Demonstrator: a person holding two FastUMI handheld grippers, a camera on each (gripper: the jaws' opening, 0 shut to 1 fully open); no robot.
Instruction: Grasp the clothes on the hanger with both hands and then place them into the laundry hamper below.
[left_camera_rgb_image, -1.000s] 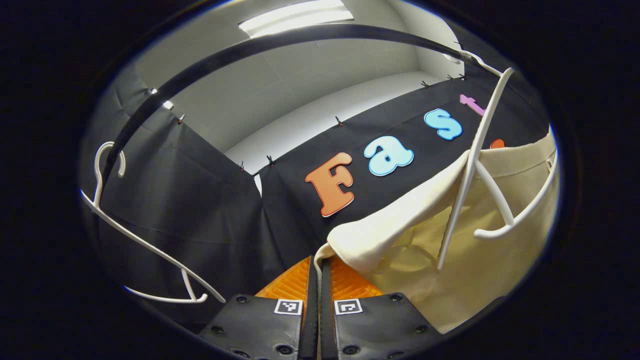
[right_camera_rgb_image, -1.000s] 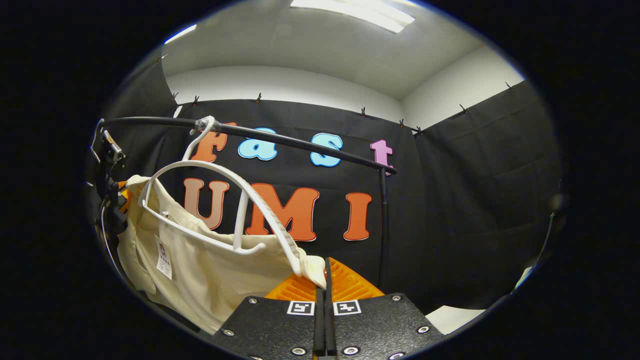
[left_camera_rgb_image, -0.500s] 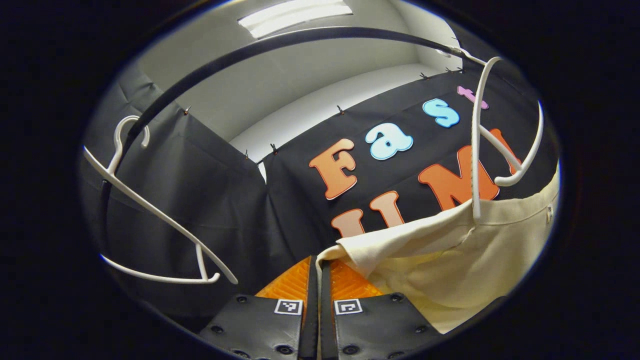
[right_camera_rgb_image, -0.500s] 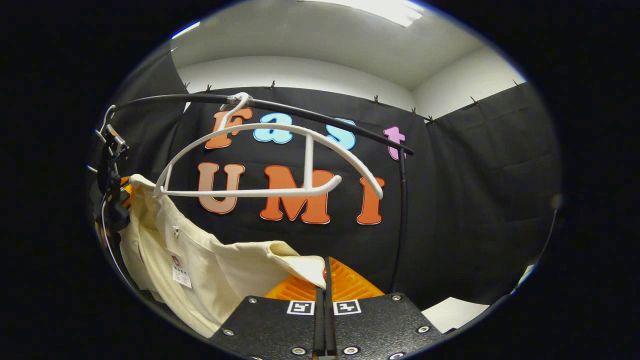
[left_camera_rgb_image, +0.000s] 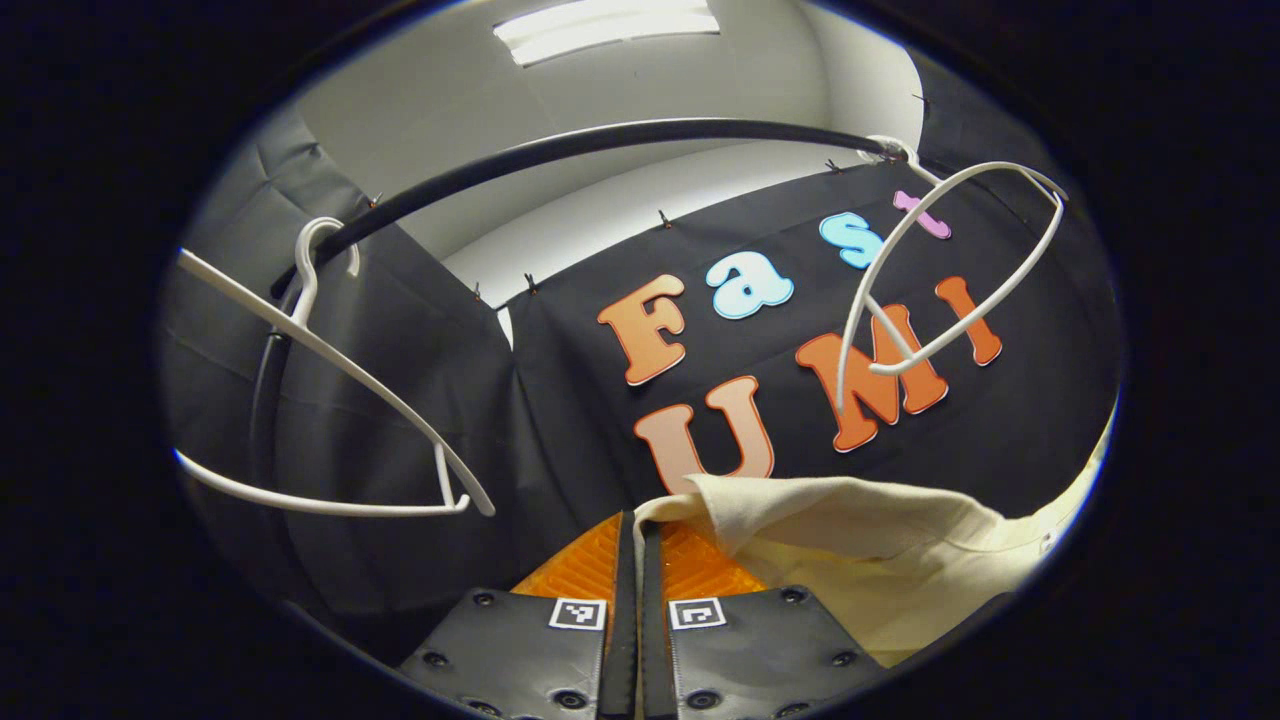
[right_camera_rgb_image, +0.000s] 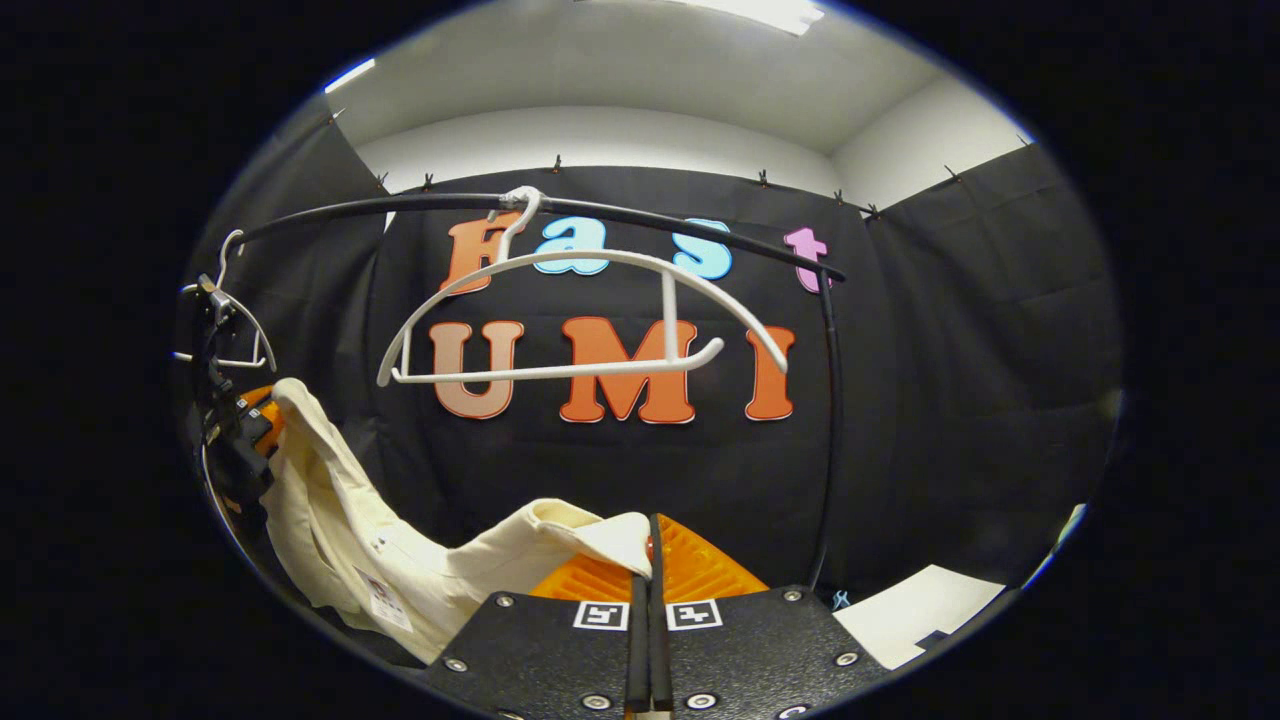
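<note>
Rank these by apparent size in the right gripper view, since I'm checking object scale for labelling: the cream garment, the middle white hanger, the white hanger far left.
1. The middle white hanger spans most.
2. The cream garment is close behind; it is nearer the camera, so unsure.
3. The white hanger far left looks smallest.

Cream garment (left_camera_rgb_image: 900, 560) cut off at lower right edge

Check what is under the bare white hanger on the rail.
Under the white hanger hangs the cream garment, off it and stretched between the left hand-held gripper and right hand-held gripper. Whatever lies lower is out of frame.
</note>
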